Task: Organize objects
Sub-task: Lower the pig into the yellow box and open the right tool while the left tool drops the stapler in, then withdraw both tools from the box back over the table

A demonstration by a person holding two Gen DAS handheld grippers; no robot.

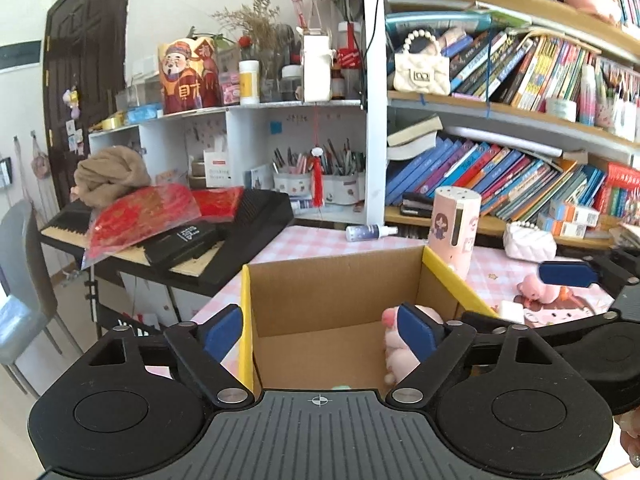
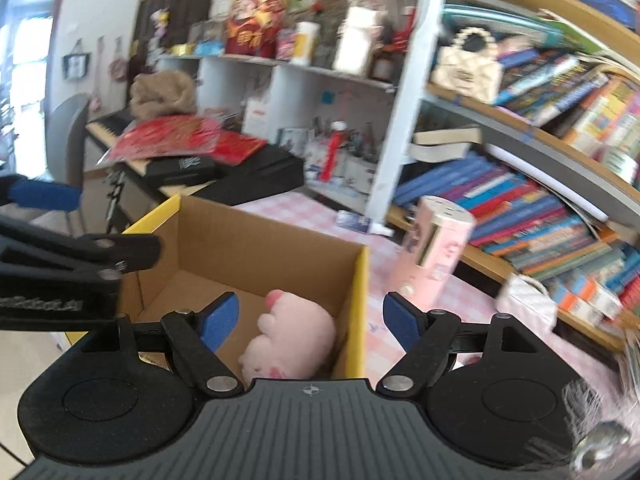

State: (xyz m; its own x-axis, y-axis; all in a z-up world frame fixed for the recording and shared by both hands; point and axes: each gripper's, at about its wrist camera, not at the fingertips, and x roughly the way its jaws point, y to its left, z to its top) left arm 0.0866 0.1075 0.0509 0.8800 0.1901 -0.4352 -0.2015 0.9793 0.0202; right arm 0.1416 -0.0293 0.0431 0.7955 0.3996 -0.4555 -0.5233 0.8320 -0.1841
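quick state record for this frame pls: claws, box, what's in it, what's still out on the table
left claw: open, empty, above the box
right claw: open, empty, straddling the box's right wall
box: open cardboard, yellow edges, on the pink checked table
in box: pink plush toy, lying by the right wall, free of both claws
still on table: tall pink container, spray bottle on its side, white quilted pouch, small pink toy

Box (image 1: 336, 292): matt brown corrugated cardboard, yellow outer faces. Plush toy (image 2: 292, 340): soft pink fleece, fuzzy. Left gripper (image 1: 320, 334): matt black plastic, ribbed deck, bright metal pivot pins, blue textured pads (image 1: 416, 334). Table (image 1: 320, 240): smooth pink-checked cover. Cylinder (image 1: 456, 224): smooth pink plastic.
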